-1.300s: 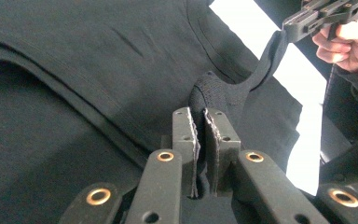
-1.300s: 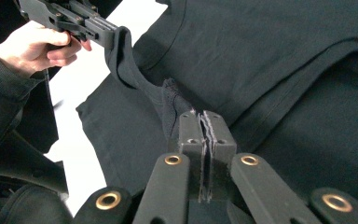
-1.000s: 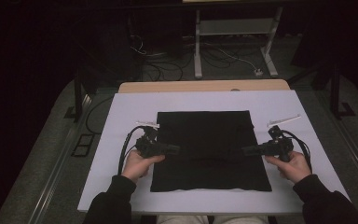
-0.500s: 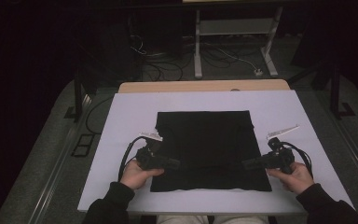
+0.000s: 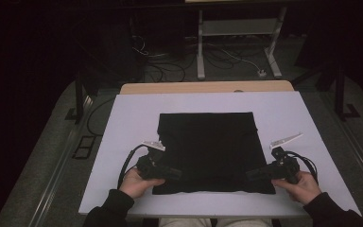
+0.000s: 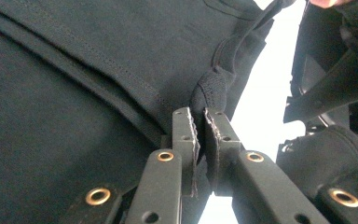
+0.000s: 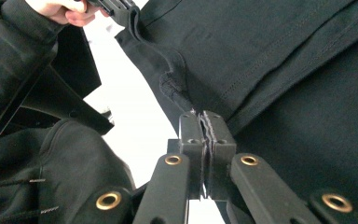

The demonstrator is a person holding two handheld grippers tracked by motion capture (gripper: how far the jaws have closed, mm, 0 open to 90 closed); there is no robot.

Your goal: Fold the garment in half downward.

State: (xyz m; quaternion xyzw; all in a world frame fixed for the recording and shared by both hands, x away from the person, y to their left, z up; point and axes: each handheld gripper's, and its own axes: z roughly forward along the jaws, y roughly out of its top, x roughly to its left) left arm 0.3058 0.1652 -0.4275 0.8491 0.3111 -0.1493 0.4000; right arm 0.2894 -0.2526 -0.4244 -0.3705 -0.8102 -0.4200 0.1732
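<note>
1. Flat black cotton garment, folded to a rough square [image 5: 208, 151], lies mid-surface on the white rectangular surface [image 5: 127, 118]; its near edge sits close to the person's side.
2. Left tool [image 5: 175, 173] is clamped on the garment's near-left corner. In the left gripper view the jaws pinch a bunched bit of hem [image 6: 212, 91], pads almost together.
3. Right tool [image 5: 253, 175] is clamped on the near-right corner. In the right gripper view the jaws [image 7: 206, 126] sit tight together on the fabric edge, just beside a stitched seam.
4. Judgement: the step in hand is a two-corner hold on the near edge, likely for a fold or a drag across the surface.
5. To do it well: keep both tools level and moving together so the edge stays straight; keep light tension between the corners; lift only enough to clear the layers underneath, otherwise the folded stack shifts.
6. Risk: the left pinch holds a small wad, not a flat bite, so it could slip under pull.
7. Containers: none on the surface; nothing to report inside anything.
</note>
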